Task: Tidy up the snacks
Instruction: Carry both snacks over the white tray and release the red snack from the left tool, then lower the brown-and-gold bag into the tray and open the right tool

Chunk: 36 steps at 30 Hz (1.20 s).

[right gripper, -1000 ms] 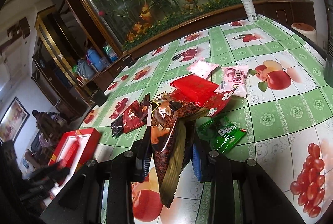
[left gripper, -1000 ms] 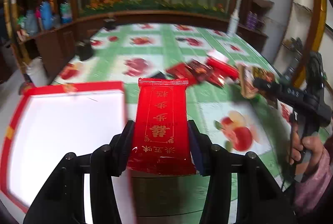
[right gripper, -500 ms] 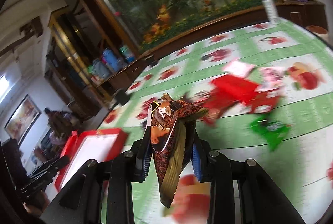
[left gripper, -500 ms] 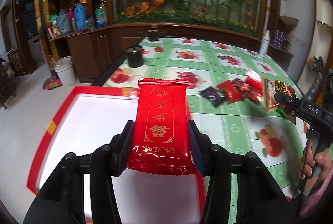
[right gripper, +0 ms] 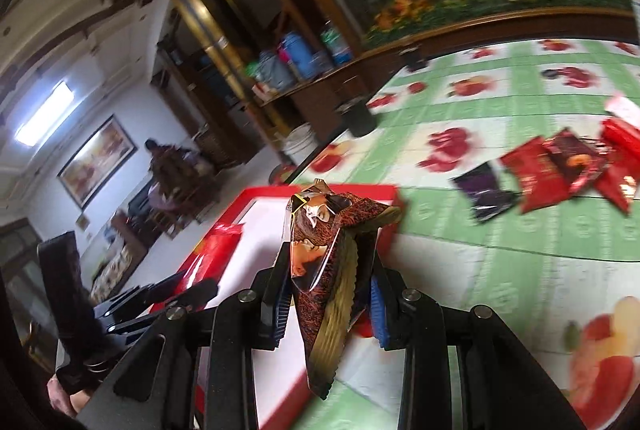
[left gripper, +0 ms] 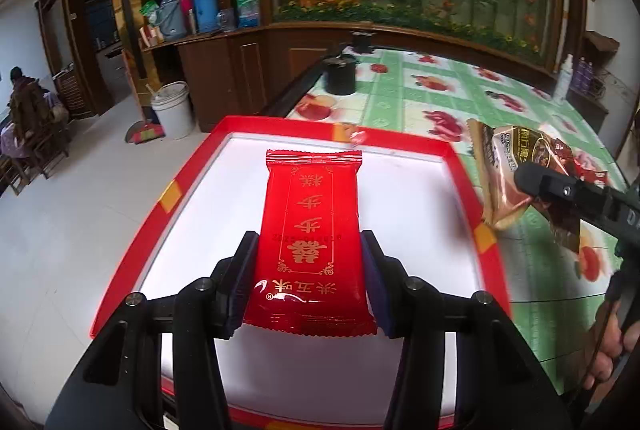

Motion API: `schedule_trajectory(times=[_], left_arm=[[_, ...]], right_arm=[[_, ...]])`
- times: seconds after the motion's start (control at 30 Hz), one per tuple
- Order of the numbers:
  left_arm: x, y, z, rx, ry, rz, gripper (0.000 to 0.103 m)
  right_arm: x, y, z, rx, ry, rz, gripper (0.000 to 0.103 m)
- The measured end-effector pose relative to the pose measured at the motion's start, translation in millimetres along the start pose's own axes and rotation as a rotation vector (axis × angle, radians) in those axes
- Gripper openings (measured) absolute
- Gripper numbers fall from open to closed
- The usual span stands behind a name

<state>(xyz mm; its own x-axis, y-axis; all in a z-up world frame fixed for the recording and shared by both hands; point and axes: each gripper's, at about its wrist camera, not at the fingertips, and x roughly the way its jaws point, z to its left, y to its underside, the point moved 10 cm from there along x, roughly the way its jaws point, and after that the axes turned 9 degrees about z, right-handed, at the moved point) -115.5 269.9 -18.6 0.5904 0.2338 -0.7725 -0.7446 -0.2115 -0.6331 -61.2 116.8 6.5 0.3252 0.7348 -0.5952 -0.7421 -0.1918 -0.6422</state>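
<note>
My left gripper [left gripper: 308,262] is shut on a flat red snack packet [left gripper: 312,226] with gold characters, held over the white inside of a red-rimmed box [left gripper: 188,174]. My right gripper [right gripper: 328,278] is shut on a brown and gold snack packet [right gripper: 324,270], just over the box's right edge [right gripper: 372,188]. In the left wrist view that brown packet [left gripper: 504,170] and the right gripper [left gripper: 532,182] show at the right, beside the box rim. The left gripper [right gripper: 188,288] with the red packet [right gripper: 218,242] shows at the lower left of the right wrist view.
Several loose snack packets [right gripper: 552,166] lie on the green fruit-print tablecloth [left gripper: 400,102] to the right. A black pot [left gripper: 340,74] stands near the table's far left edge. A white bucket [left gripper: 174,110] sits on the floor, and a person [left gripper: 28,110] sits at far left.
Both grippers have swung left from the loose packets to the red box, each still holding its packet. The red packet now hangs over the box's white inside.
</note>
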Motion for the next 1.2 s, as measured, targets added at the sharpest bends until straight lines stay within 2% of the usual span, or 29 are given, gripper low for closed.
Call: schedule_trajectory(times=[0.27, 0.43, 0.57, 0.6, 0.67, 0.7, 0.77, 0.83, 0.9, 1.03, 1.13, 1.2], left_arm=[[5.5, 6.9, 13.7, -0.015, -0.044, 0.010, 0.049], [9.4, 8.1, 21.1, -0.027, -0.063, 0.019, 0.049], [12.2, 9.6, 30.9, -0.058, -0.081, 0.027, 0.049], [11.7, 9.3, 32.8, -0.063, -0.088, 0.022, 0.049], [7.4, 8.1, 34.1, -0.063, -0.097, 0.006, 0.050], [6.4, 7.2, 33.8, -0.063, -0.098, 0.000, 0.051], [3.2, 5.3, 31.2, -0.060, -0.094, -0.012, 0.063], [0.8, 4.8, 27.2, -0.051, -0.091, -0.020, 0.065], [0.3, 3.8, 19.7, -0.033, -0.080, -0.021, 0.065], [-2.4, 0.8, -7.2, 0.006, -0.010, -0.012, 0.067], [-12.2, -6.6, -37.1, 0.055, 0.042, -0.030, 0.067], [-21.4, -15.4, -60.5, 0.098, 0.072, -0.057, 0.072]], right_arm=[[23.5, 18.7, 36.9, -0.123, 0.016, 0.058, 0.034], [29.5, 26.1, 39.1, -0.144, 0.027, 0.086, 0.036], [27.7, 20.2, 30.5, -0.131, 0.040, 0.071, 0.039], [26.6, 18.9, 28.4, -0.122, 0.036, 0.067, 0.041], [22.4, 16.7, 25.2, -0.103, 0.037, 0.058, 0.052], [19.8, 15.0, 23.5, -0.095, 0.038, 0.048, 0.056], [12.3, 9.6, 17.2, -0.077, 0.046, 0.015, 0.056], [7.7, 6.4, 10.8, -0.053, 0.050, 0.001, 0.057], [1.2, 3.4, 0.8, -0.012, 0.054, -0.016, 0.057], [-9.8, -4.3, -19.1, 0.057, 0.069, -0.049, 0.057], [-24.0, -9.0, -37.4, 0.106, 0.086, -0.086, 0.057], [-35.6, -10.5, -49.4, 0.133, 0.100, -0.112, 0.057]])
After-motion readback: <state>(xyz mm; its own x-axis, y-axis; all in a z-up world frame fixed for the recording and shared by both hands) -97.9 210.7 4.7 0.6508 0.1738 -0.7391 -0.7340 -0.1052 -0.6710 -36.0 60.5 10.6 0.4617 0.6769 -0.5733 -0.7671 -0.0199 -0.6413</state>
